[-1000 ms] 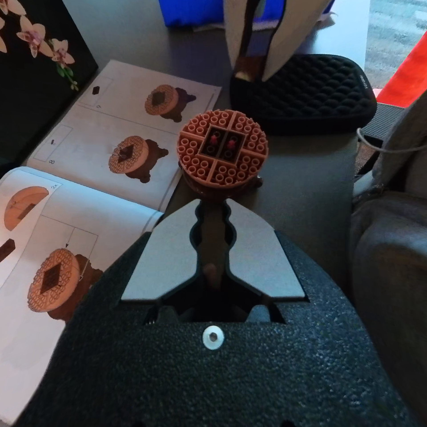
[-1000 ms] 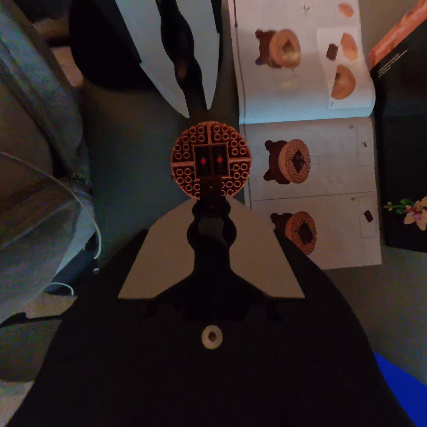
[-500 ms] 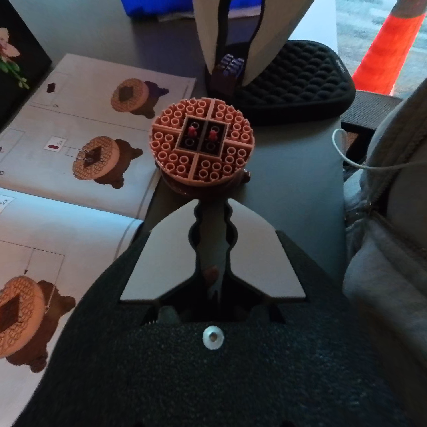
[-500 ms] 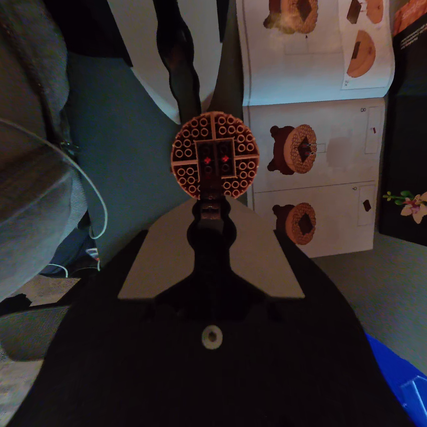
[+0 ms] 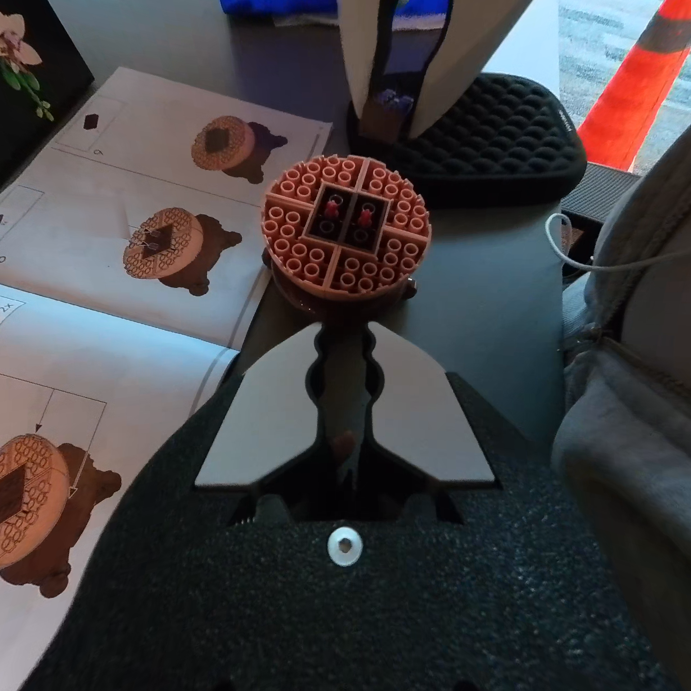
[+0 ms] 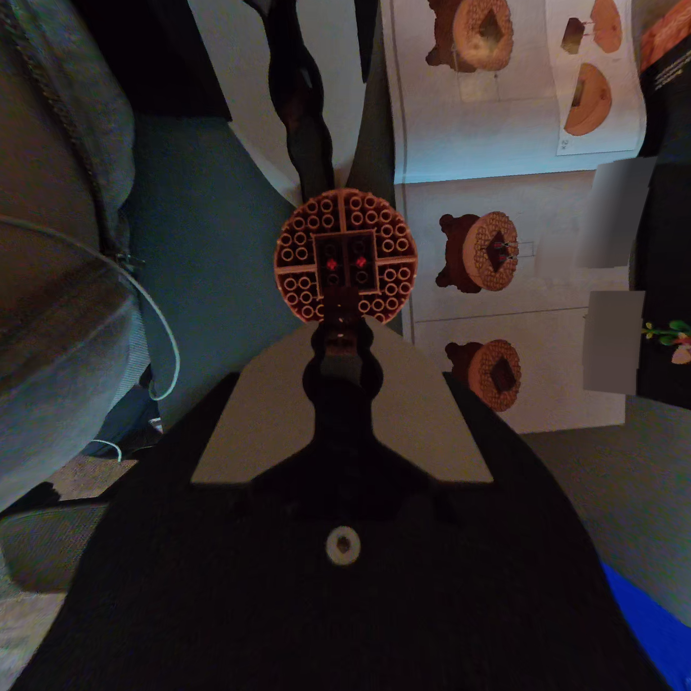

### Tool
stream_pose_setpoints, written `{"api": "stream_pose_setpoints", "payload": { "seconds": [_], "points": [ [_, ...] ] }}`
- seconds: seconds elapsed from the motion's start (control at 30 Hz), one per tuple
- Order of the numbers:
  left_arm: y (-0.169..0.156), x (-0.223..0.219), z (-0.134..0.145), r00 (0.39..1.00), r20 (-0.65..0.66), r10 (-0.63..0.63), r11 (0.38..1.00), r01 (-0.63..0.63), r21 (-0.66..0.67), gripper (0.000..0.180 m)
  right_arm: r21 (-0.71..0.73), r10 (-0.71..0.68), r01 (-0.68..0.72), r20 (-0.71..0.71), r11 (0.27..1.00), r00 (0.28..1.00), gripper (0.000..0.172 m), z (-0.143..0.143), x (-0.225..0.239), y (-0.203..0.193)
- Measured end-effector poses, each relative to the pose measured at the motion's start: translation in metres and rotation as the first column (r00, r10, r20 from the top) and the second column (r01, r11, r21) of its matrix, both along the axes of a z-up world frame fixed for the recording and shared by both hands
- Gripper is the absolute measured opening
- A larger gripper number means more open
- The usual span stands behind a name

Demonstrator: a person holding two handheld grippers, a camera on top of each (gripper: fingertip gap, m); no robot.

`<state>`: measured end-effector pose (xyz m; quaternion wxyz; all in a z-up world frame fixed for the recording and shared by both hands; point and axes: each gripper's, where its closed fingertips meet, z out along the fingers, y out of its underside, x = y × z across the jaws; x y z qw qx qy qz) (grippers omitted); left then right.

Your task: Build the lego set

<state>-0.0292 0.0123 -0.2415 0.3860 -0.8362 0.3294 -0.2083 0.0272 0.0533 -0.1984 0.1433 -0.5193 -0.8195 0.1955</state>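
Left wrist view: round brick assembly (image 5: 346, 228) at tool (image 5: 344, 329) tips.

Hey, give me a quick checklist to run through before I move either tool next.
1. Left tool gripping the round brick model by its brown base: ok.
2. Right tool holding a small brown brick: ok.
3. Model's dark centre recess, with two red pins, uncovered: ok.
4. Brick clear of the model: cannot tell.
5. Instruction booklet open in view: ok.
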Motion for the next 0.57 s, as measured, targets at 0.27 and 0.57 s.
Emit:
{"api": "stream_pose_setpoints", "payload": {
  "seconds": [0.27, 0.57],
  "points": [
    [0.001, -0.002, 0.003, 0.999, 0.049, 0.013, 1.0, -0.013, -0.001, 0.018, -0.003, 0.016, -0.015, 0.126, 1.0, 0.992, 0.015, -0.007, -0.012, -0.004],
    [0.002, -0.005, 0.008, 0.993, 0.112, 0.03, 1.0, -0.03, -0.001, 0.018, 0.026, 0.055, -0.063, 0.234, 0.998, 0.971, 0.015, -0.009, -0.019, -0.008]
  ]
}}
